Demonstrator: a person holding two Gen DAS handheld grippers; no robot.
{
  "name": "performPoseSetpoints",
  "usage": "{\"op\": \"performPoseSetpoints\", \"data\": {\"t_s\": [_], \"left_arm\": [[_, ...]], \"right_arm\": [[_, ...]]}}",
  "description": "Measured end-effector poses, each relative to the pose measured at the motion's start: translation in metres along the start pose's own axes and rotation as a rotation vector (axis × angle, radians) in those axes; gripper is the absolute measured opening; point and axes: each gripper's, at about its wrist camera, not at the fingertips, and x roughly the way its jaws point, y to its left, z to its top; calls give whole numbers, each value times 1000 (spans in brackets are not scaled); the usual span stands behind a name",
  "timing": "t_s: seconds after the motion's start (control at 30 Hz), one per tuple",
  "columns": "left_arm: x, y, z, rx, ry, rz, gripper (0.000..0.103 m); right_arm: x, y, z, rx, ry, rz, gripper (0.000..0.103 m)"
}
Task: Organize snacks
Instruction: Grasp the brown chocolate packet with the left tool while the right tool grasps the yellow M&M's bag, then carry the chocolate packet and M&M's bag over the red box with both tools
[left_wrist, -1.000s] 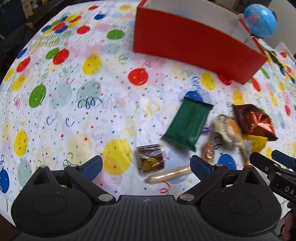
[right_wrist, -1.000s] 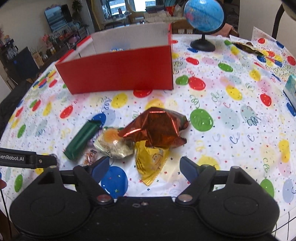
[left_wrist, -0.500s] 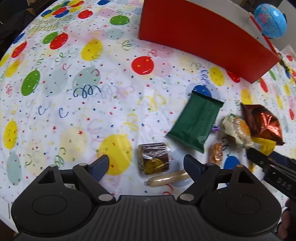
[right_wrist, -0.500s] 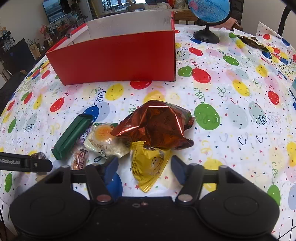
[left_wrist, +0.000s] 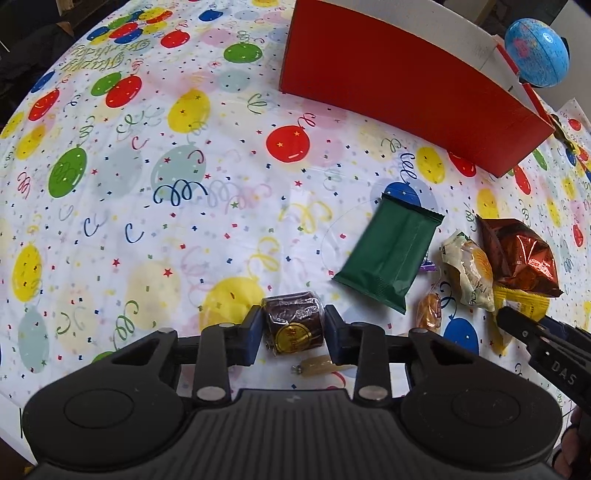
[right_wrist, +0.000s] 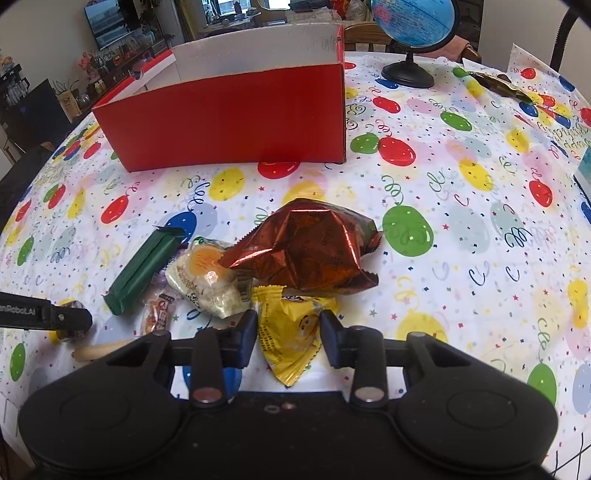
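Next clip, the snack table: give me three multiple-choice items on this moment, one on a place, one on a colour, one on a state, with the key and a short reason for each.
1. Where does the green bar wrapper lie?
A. inside the red box
B. on the tablecloth, in front of the red box
C. on top of the globe

2. What colour is the packet between the right gripper fingers?
A. yellow
B. blue
C. white

3. How is the red box?
A. closed with a lid
B. tipped on its side
C. upright and open at the top

Key: 1 B, the wrapper lies flat on the balloon-print tablecloth short of the box. 2 A, the yellow packet sits between the closing jaws. 3 C, its white inner walls show above the red front.
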Motion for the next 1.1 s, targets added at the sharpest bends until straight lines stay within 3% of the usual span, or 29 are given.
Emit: {"op": "performPoseSetpoints", "data": {"t_s": [0.63,1.1], "left_arm": [[-46,-4,-2,13,-80,-42,33],[-88,-25,30,62,-164,-112,34]], "right_arm": [[-51,7,-4,29,-47,75,29],[-97,14,39,11,-182,126,29]]}}
